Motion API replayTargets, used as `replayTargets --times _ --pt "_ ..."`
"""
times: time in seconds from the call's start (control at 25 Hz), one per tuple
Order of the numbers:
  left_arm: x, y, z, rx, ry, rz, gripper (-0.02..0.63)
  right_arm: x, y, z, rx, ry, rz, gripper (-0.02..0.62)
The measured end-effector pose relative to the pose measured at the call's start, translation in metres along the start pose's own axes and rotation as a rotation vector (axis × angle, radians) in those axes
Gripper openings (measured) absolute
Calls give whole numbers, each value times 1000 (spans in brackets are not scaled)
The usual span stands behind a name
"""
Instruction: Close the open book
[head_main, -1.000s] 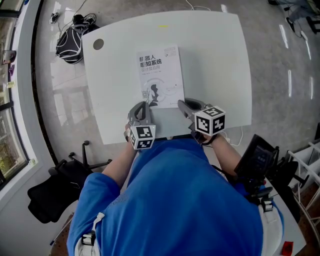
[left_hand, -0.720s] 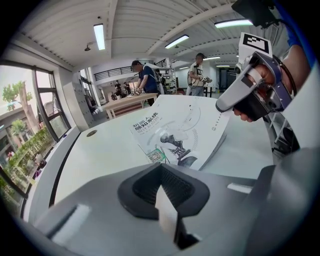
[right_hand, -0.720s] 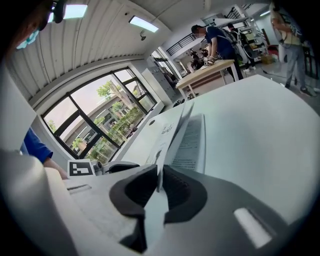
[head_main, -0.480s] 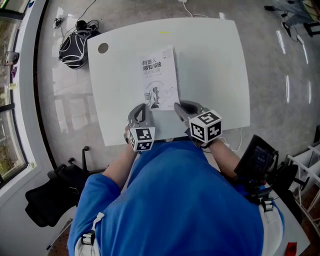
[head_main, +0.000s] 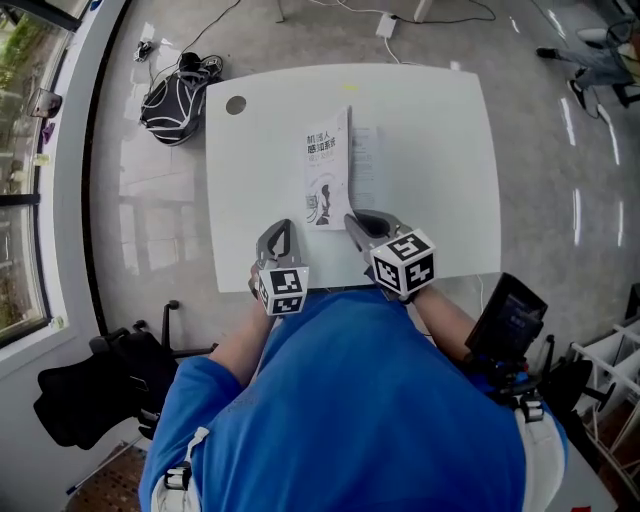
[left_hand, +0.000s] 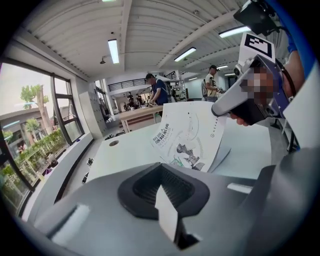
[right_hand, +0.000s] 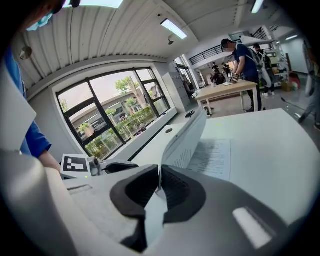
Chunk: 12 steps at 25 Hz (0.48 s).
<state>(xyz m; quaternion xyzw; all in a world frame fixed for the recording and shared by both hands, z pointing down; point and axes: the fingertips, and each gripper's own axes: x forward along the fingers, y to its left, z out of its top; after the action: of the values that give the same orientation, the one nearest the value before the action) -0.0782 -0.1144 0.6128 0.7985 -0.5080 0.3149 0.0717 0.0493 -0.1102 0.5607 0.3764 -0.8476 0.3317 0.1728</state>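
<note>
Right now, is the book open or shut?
Half open: its cover stands up from a flat printed page, held between the right gripper's closing fingers.

The book (head_main: 328, 168) has a white cover with black title characters, a dark grey figure and a touch of green low down; its bared page is white with fine grey print. The table (head_main: 440, 150) is plain white, the floor (head_main: 560, 120) glossy grey. The left gripper (head_main: 277, 228) is grey with black pads, and so is the right gripper (head_main: 352, 220), its jaws closing with the cover between them. Their marker cubes (head_main: 403, 262) bear black-and-white squares. The person's shirt (head_main: 340, 400) is blue. At upper left, a black bag (head_main: 172, 100) shows white lines.
</note>
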Motion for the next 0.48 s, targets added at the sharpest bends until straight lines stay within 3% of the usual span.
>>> replayTargets --times 0.48 --pt "-24 44 12 -71 -52 114 6 29 34 29 -121 9 68 26"
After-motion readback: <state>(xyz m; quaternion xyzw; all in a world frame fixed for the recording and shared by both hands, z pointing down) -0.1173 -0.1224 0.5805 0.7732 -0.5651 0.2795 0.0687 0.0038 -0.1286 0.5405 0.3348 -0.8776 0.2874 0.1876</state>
